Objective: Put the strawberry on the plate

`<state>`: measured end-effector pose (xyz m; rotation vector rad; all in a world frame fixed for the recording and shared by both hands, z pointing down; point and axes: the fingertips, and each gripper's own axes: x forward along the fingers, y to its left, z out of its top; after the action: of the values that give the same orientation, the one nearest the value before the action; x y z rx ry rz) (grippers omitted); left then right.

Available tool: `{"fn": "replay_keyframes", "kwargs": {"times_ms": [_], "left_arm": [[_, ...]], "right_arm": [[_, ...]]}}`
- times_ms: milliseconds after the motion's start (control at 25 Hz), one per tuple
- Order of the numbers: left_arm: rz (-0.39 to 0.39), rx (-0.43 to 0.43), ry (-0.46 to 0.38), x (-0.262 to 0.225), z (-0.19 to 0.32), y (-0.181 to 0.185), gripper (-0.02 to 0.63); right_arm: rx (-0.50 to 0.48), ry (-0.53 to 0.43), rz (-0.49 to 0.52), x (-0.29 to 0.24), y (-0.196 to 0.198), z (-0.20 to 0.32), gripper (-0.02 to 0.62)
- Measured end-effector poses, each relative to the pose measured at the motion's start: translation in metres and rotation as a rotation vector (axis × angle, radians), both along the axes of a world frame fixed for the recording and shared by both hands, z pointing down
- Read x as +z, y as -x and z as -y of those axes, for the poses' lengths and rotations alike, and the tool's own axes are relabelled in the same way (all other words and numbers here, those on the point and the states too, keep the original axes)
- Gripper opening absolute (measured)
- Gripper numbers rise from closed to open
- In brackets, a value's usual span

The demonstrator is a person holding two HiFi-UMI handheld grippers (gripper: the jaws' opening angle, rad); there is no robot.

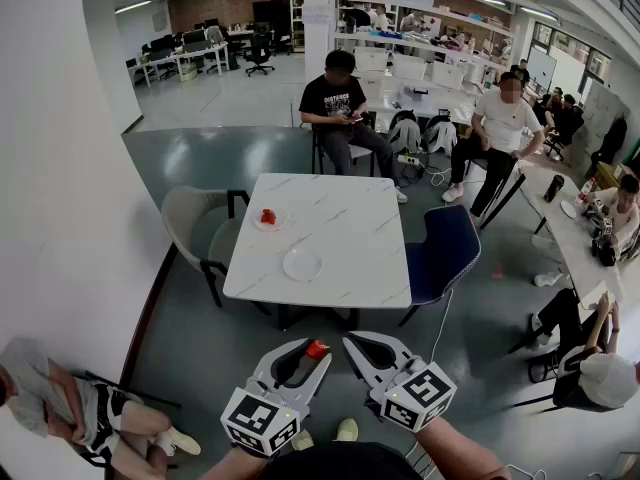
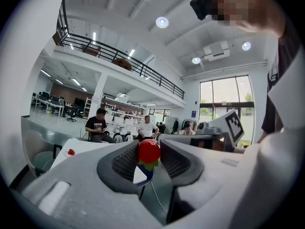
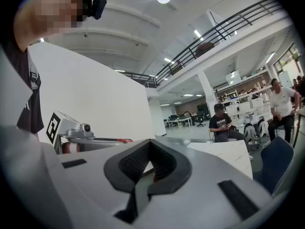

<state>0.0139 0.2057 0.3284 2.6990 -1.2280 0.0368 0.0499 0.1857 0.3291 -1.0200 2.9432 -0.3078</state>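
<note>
A red strawberry (image 1: 317,349) with green leaves (image 2: 149,151) sits pinched between the tips of my left gripper (image 1: 318,354), held low in front of me, short of the white table (image 1: 340,228). An empty white plate (image 1: 302,264) lies near the table's front edge. Further back left, a small clear dish (image 1: 277,224) holds a second strawberry (image 1: 267,216), which also shows in the left gripper view (image 2: 71,152). My right gripper (image 1: 352,340) hangs beside the left one with its tips together and nothing in them (image 3: 150,149).
A beige chair (image 1: 195,223) stands at the table's left and a blue chair (image 1: 445,253) at its right. People sit beyond the table and at a desk on the right. A white wall (image 1: 60,168) runs along the left, with a seated person (image 1: 70,408) at its foot.
</note>
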Motion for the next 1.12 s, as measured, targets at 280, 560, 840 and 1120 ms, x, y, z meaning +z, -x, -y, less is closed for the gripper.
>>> {"fn": "replay_keyframes", "kwargs": {"times_ms": [280, 560, 840, 1120], "left_arm": [[-0.002, -0.002, 0.006, 0.002, -0.003, 0.001, 0.115], [0.003, -0.012, 0.004, 0.003, -0.003, 0.001, 0.115], [0.014, -0.03, -0.012, 0.002, 0.003, 0.0, 0.115], [0.023, -0.048, -0.01, 0.004, 0.009, -0.005, 0.115]], "right_arm": [[0.011, 0.008, -0.001, 0.002, -0.001, -0.001, 0.002], [-0.022, 0.046, 0.038, 0.006, 0.002, -0.002, 0.002], [-0.06, 0.017, 0.069, 0.0, 0.002, -0.001, 0.003], [-0.082, 0.011, 0.067, 0.002, -0.003, 0.004, 0.003]]}}
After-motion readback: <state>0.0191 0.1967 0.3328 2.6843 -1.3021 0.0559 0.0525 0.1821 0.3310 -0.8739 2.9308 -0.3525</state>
